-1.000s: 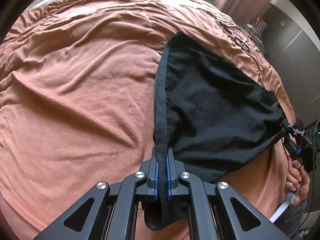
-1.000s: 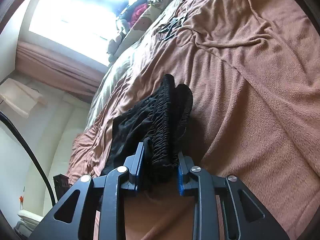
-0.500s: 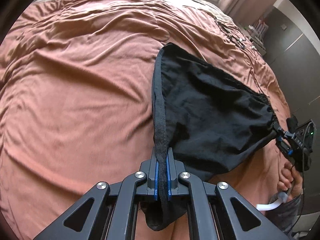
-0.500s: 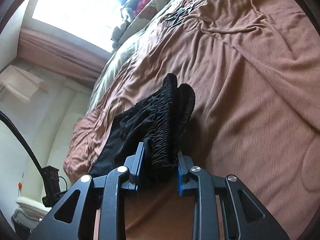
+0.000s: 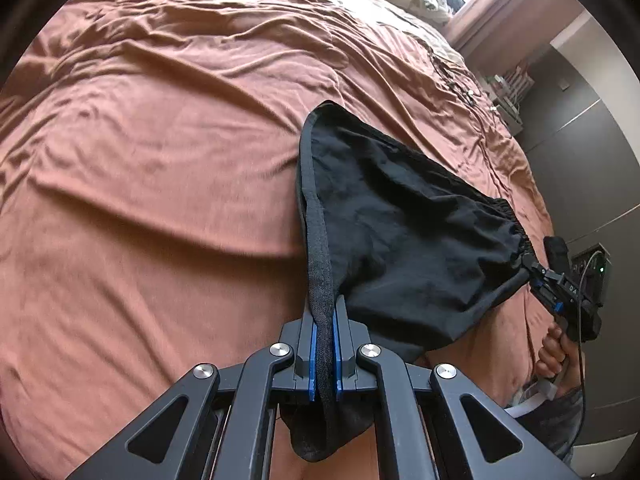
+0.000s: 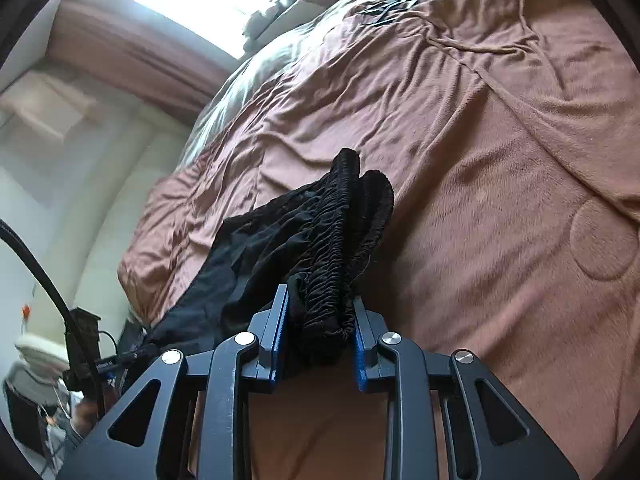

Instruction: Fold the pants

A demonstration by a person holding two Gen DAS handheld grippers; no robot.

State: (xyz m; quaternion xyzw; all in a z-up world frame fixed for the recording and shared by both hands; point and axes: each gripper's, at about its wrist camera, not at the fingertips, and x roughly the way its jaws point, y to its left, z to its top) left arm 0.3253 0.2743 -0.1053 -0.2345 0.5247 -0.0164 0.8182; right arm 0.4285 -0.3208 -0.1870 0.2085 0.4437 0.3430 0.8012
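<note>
Left gripper (image 5: pixel 325 344) clamped nearly shut on a thin hem edge of the black pants (image 5: pixel 400 232); right gripper (image 6: pixel 318 320) closed partway on the bunched elastic waistband (image 6: pixel 340 232), pads pressing the gathered cloth from both sides. Pants held slung between the two, hanging above the rust-brown bed cover (image 5: pixel 160 160), with the right gripper seen at about 3 o'clock in the left wrist view. Judged mid-carry, ahead of laying out for a fold. Best done by keeping both grips firm and the span taut, lowering evenly onto a flatter patch of cover toward 11 o'clock, letting the far edge touch first. Risk: thin hem slipping, or cloth bunching on the cover's wrinkles.
</note>
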